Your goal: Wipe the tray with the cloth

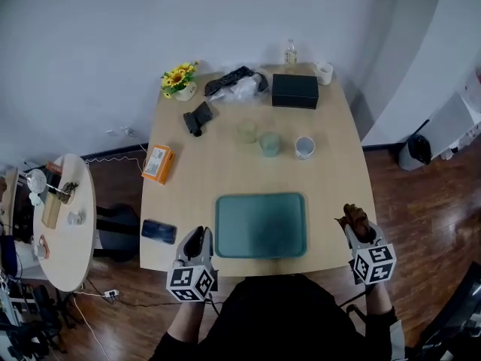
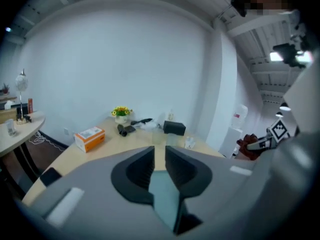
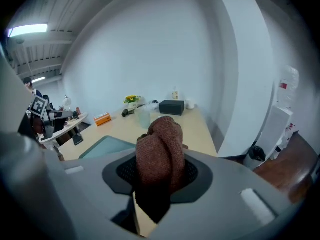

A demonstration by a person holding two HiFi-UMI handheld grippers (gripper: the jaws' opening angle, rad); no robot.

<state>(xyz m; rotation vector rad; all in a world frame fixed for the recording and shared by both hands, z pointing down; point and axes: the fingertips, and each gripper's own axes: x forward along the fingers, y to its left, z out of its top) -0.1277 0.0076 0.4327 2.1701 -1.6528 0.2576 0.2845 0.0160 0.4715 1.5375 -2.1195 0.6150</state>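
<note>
The teal tray (image 1: 261, 225) lies empty on the wooden table (image 1: 331, 194), close to its near edge. My left gripper (image 1: 197, 241) hovers over the near left edge of the table, left of the tray. Its jaws stand a narrow gap apart with nothing between them, so it is open. Through that gap a strip of the tray (image 2: 162, 191) shows. My right gripper (image 1: 356, 228) is at the table's right edge, right of the tray, shut on a bunched brown cloth (image 1: 353, 218). In the right gripper view the cloth (image 3: 161, 149) hides the fingertips, and the tray (image 3: 107, 146) lies to the left.
Behind the tray stand two glasses (image 1: 247, 131), (image 1: 270, 144) and a mug (image 1: 304, 147). Farther back are a black box (image 1: 294, 91), a flower pot (image 1: 180, 81) and a bottle (image 1: 290, 53). An orange box (image 1: 158, 163) and a phone (image 1: 158, 232) lie at the left edge. A cluttered round side table (image 1: 68, 224) stands left.
</note>
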